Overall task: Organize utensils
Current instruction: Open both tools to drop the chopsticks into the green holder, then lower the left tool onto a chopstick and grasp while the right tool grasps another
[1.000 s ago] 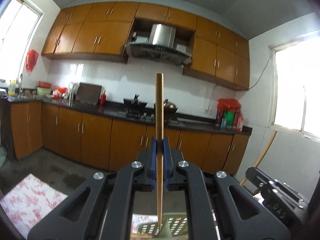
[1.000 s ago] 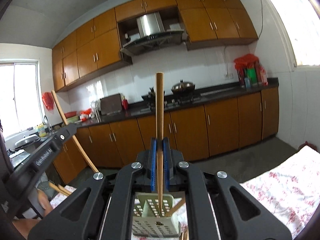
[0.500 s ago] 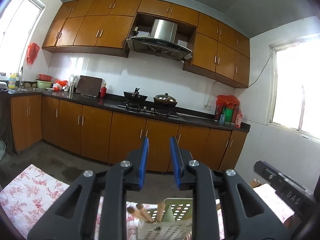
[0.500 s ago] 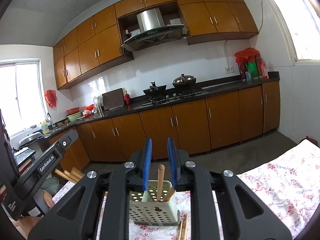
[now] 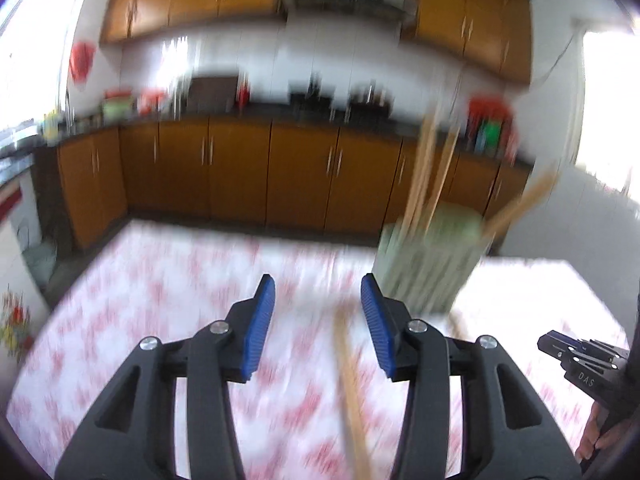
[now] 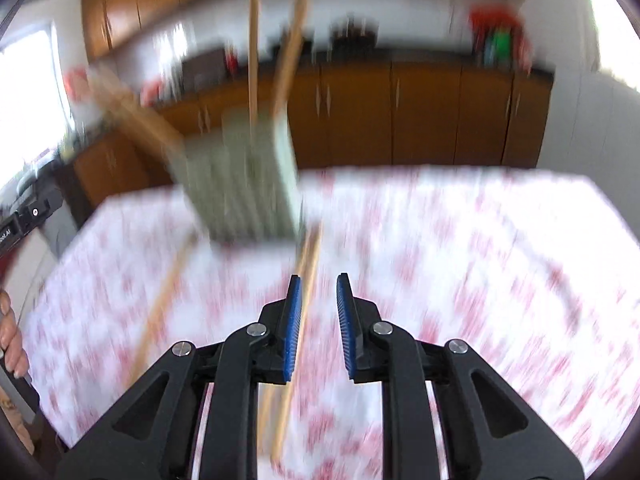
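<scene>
Both views are motion-blurred. A pale green slotted holder (image 5: 428, 256) (image 6: 244, 184) stands on the floral tablecloth with several wooden chopsticks (image 5: 424, 168) (image 6: 254, 40) sticking up out of it. My left gripper (image 5: 318, 292) points down at the cloth to the left of the holder, its jaws opening with nothing gripped. A loose chopstick (image 5: 348, 380) lies on the cloth below the gap. My right gripper (image 6: 318, 280) is narrowly open and holds nothing. Beneath it, by the left pad, a pair of chopsticks (image 6: 306, 276) lies on the cloth. Another chopstick (image 6: 164, 300) lies further left.
The floral-cloth table (image 5: 160, 300) (image 6: 480, 260) spreads out under both grippers. Each gripper shows at the edge of the other's view, the right one (image 5: 580, 360) and the left one (image 6: 24, 216), with a hand (image 6: 10, 340) behind. Orange kitchen cabinets (image 5: 240, 168) line the far wall.
A second ago each gripper was shut on an upright chopstick above the holder. Both have let go, opened, and tipped down toward the table; the chopsticks now stand in the holder.
</scene>
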`<state>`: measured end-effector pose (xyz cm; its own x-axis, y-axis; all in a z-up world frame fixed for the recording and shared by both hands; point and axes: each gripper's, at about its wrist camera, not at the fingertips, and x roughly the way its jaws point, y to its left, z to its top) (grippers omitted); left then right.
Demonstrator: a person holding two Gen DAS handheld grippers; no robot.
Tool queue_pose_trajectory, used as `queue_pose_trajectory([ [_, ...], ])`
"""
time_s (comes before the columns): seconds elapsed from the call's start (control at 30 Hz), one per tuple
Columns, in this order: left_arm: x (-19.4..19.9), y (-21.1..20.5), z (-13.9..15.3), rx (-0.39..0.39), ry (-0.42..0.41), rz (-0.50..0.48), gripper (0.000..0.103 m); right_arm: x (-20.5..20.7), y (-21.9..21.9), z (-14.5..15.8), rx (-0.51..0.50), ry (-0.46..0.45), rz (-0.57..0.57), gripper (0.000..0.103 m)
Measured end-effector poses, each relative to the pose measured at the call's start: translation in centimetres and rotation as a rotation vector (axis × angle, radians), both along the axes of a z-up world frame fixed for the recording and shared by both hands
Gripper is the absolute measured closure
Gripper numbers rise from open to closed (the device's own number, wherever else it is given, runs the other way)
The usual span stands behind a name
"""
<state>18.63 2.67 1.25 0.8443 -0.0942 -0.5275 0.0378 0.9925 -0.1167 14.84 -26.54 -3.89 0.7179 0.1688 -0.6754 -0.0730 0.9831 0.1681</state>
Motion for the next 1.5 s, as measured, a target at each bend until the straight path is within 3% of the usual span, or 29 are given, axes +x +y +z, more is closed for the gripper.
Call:
queue_pose_trajectory([
  [0.1, -0.2, 0.7, -3.4, -0.014, 0.123, -0.006, 0.059, 0.0, 1.0, -3.4, 0.032, 0.102, 0.021, 0.084],
  [0.33, -1.0, -0.8, -7.0, 0.004, 0.232, -0.096, 0.059, 1.3, 2.7, -5.4, 0.015, 0.171, 0.035, 0.084],
  [0.37, -1.0, -1.1, -7.4, -0.001, 0.250, -0.113, 0.062, 1.1, 2.8, -5.7, 0.002, 0.157, 0.036, 0.084],
  [0.43, -0.7, -2.0, -7.6, -0.007, 0.273, -0.133, 0.068, 0.9, 2.8, -6.0, -0.048, 0.149, 0.021, 0.095],
  [0.5, -0.5, -2.7, -8.3, 0.001, 0.301, -0.154, 0.079, 0.8, 1.9, -6.2, -0.063, 0.143, -0.035, 0.095],
  [0.7, -0.1, -3.8, -9.9, 0.041, 0.353, -0.175, 0.085, 0.4, -0.3, -6.3, -0.056, 0.146, -0.076, 0.095],
  [0.93, 0.4, -4.9, -10.4, 0.092, 0.355, -0.170, 0.086, 0.3, 0.2, -6.2, -0.054, 0.144, -0.047, 0.095],
  [1.1, 1.5, -3.7, -10.3, 0.104, 0.356, -0.111, 0.094, 0.6, 1.1, -6.4, -0.083, 0.126, -0.026, 0.095],
  [1.27, 2.9, 0.3, -10.2, 0.083, 0.361, -0.012, 0.094, 1.5, -0.9, -6.3, -0.089, 0.113, -0.119, 0.095],
  [1.5, 2.6, 0.9, -10.2, 0.099, 0.337, -0.008, 0.093, 1.6, -1.3, -6.3, -0.093, 0.114, -0.136, 0.095],
])
